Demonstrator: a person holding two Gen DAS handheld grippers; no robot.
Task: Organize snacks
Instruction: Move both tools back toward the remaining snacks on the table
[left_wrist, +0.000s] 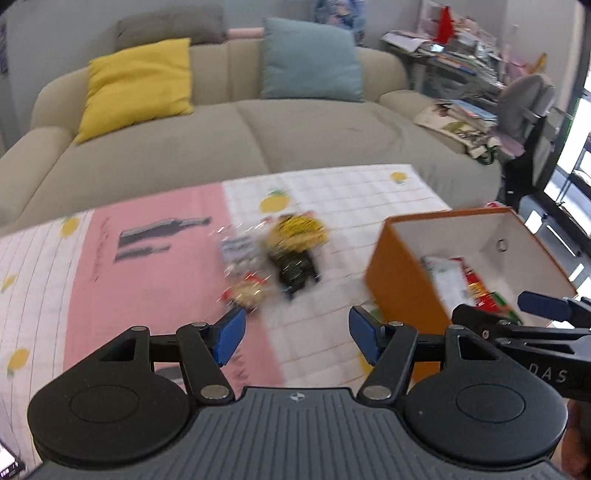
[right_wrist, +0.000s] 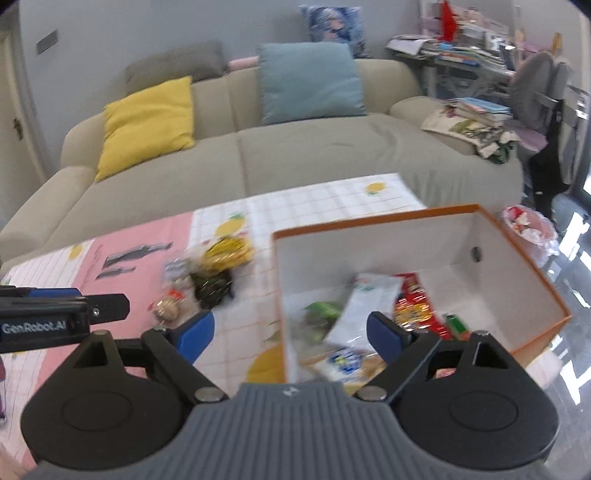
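Observation:
A small heap of snack packets lies on the tablecloth: a yellow packet, a dark packet, a clear whitish packet and a red-and-tan packet. An orange box with a white inside stands to their right and holds several packets. My left gripper is open and empty, just short of the heap. My right gripper is open and empty over the box's near left corner.
The table has a pink and white checked cloth with lemons. A beige sofa with yellow and blue cushions stands behind it. A cluttered desk and chair and a bin stand at the right.

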